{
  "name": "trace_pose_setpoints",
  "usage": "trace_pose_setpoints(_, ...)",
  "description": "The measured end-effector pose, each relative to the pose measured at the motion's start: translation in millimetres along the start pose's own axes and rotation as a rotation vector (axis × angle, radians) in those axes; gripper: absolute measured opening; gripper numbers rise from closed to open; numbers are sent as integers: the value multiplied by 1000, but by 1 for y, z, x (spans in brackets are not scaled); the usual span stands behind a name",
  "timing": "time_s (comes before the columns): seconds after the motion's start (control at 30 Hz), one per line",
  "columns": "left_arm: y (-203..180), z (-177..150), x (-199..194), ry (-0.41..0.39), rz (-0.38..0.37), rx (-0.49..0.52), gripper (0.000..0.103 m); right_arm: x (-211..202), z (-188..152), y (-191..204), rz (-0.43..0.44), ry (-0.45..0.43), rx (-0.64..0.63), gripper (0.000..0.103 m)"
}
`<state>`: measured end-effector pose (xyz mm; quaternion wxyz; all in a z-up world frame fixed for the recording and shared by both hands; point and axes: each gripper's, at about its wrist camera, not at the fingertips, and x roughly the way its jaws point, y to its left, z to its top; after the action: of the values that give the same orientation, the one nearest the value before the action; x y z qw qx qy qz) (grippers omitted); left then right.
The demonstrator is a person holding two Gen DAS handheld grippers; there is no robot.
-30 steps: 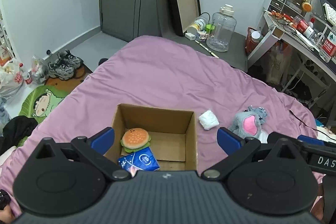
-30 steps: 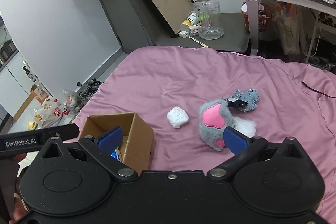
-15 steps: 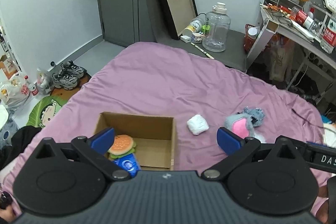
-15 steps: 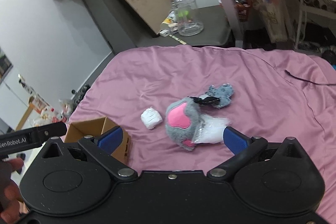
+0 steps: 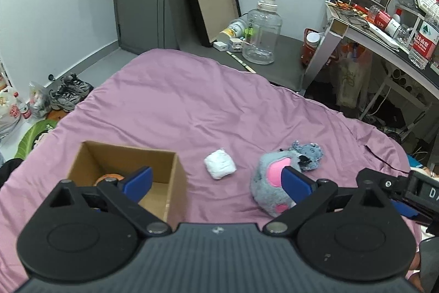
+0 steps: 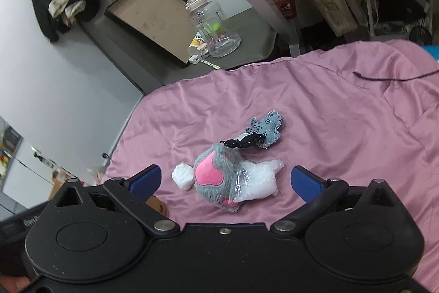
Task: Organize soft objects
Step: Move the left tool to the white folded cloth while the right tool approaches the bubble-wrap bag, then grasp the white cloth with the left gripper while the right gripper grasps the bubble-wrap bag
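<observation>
- Change since a second ago: in the right wrist view the cardboard box has slid out behind the left finger, and the grey plush toy (image 6: 216, 177) now sits centred ahead of the right gripper (image 6: 225, 180), between its fingers but not touched.
- Right gripper: jaws wide and beginning to close; nothing pinched.
- Left gripper (image 5: 216, 180): fingers spread, empty. The cardboard box (image 5: 123, 166) has shifted toward its left finger; the white bundle (image 5: 220, 167) lies ahead between the fingers.
- Judgement: the plush is the next pick and the approach is nearly lined up. The box already holds an item or two, partly hidden.
- Clear packet (image 6: 259, 180) touches the plush on the right-finger side; a small grey felt piece (image 6: 267, 128) lies just beyond.
- Surface: purple bedsheet (image 6: 343, 128), wrinkled and soft.
- Room: cluttered desk (image 5: 384, 40) beyond the right finger, water jug (image 5: 262, 32) and leaning tray far ahead.
</observation>
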<state>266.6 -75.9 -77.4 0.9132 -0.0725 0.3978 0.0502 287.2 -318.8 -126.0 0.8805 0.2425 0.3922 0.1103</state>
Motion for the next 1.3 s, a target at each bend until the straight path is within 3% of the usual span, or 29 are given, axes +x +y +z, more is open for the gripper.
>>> trace_pose_setpoints(0.07,-5,-1,5,-1,-3,-1,97,4,2,-6,16,9,25,83)
trace_pose_setpoints(0.33,-23,-5,33,40,-27,1,80,25,7,-26,-3,56,111,69)
trace_pose_setpoints(0.53,-23,-4,59,62,0,-12,76,37,7,-38,-19,79,150,67)
trace_pose_setpoints(0.67,-20,0,78,76,23,-29,74,49,7,-44,-27,107,173,59)
trace_pose_setpoints(1.03,-19,7,136,127,91,-85,73,89,1,-50,-51,185,202,57)
trace_pose_setpoints(1.3,-36,11,163,116,204,7,73,118,-3,-58,-57,235,219,52)
